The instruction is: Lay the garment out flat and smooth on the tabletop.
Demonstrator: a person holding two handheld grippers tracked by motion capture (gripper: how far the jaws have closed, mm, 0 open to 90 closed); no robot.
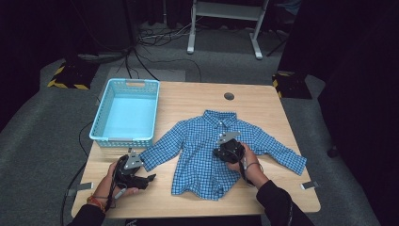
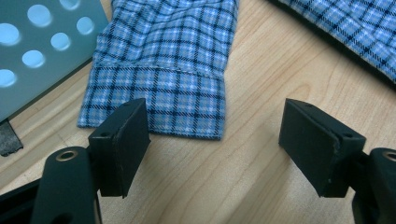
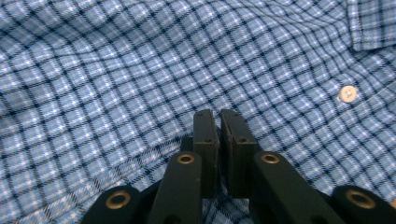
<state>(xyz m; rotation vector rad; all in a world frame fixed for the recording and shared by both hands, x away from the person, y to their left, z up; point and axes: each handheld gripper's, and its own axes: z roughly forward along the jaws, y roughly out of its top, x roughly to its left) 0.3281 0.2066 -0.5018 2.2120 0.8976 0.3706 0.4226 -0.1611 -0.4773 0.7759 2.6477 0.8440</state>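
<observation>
My right gripper [image 3: 218,122] has its jaws pressed together on the shirt [image 1: 211,146], pinching a fold of its front just below the button [image 3: 348,93]. My left gripper [image 2: 217,140] has its jaws spread, the cuff [image 2: 156,105] lying just ahead of them, untouched. The shirt lies flat and unfolded on the surface [image 1: 263,101], so the work seems barely begun; the basket [image 1: 126,113] holds nothing. I read no labels or writing.
</observation>
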